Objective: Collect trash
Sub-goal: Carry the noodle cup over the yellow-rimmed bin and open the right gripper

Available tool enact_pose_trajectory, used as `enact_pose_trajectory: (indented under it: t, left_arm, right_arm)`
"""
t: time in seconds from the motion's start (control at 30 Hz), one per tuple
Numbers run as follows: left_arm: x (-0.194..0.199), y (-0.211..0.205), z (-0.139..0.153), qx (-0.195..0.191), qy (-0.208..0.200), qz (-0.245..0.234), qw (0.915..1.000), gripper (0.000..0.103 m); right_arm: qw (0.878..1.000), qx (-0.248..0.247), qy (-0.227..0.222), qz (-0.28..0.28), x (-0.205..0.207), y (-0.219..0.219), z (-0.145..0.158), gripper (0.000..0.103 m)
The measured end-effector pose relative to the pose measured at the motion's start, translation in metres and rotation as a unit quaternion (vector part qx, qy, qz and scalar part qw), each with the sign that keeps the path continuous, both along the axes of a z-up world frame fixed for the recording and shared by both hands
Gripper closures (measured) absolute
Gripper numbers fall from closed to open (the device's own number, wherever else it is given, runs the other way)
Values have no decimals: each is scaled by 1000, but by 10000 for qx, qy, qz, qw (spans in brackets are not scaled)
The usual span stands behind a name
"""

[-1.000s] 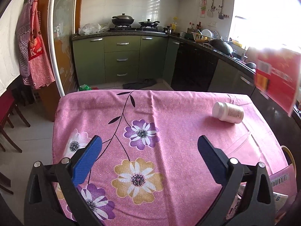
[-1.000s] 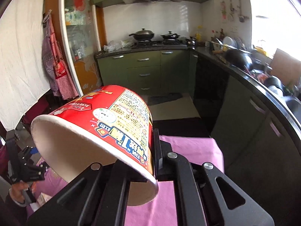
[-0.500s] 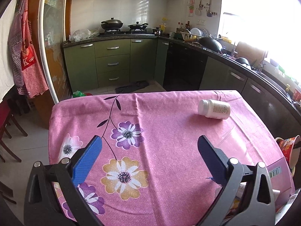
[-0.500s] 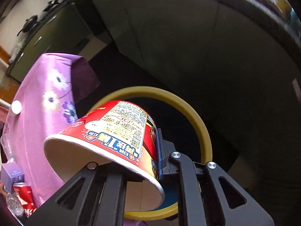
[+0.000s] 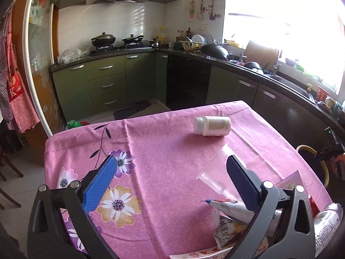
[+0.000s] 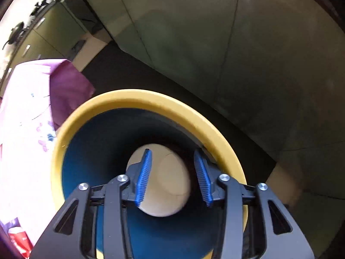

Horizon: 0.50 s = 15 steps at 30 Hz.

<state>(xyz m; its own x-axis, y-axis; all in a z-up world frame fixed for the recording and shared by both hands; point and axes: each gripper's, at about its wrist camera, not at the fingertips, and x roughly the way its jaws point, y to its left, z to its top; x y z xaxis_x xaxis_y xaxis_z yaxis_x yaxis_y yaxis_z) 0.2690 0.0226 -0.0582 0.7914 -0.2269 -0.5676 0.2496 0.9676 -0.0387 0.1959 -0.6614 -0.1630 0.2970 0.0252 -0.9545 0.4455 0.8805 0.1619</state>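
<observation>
My right gripper (image 6: 172, 177) is open and empty, pointing down into a blue bin with a yellow rim (image 6: 151, 99). The noodle cup (image 6: 170, 185) lies inside the bin, its pale opening facing up. My left gripper (image 5: 172, 177) is open and empty above the pink floral tablecloth (image 5: 163, 142). A white pill bottle (image 5: 212, 126) lies on its side at the far right of the table. A clear plastic cup (image 5: 215, 172) lies just left of the left gripper's right finger. A tube and wrappers (image 5: 232, 218) lie at the near right.
The bin's rim (image 5: 323, 168) shows past the table's right edge, with the right gripper's handle and a hand above it. Green kitchen cabinets (image 5: 107, 86) and a dark counter run behind and to the right. Red packaging (image 6: 19, 239) lies on the table.
My right gripper opened and let go of the noodle cup, which dropped into the bin. The left gripper's view shifted nearer the table's right side, bringing the plastic cup and wrappers into sight.
</observation>
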Motion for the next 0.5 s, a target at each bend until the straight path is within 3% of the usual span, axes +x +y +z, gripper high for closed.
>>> enact_pose_trajectory:
  t: [0.17,0.27,0.37,0.47,0.5]
  left_arm:
    - [-33,-26,21,178,-145,-1008,9946,6]
    - [-64,-46,35,595,-298,-1902,9795,6]
    - [-102,-67,46,1080,-476,-2942,9484,6]
    - [-135,-89,49,1403,-310,-4003,9051,6]
    - [-142,-95,48,1478,-237,-4216,8943,6]
  right_arm:
    - [9988,94,-368,293,-19,16,35,54]
    - [9971,174,-583,453,-42,29,54,52]
    - [9947,316,-764,613,-61,44,70,52]
    - [9918,467,-906,770,-74,55,83,51]
    - [9906,515,-945,843,-79,60,87,48]
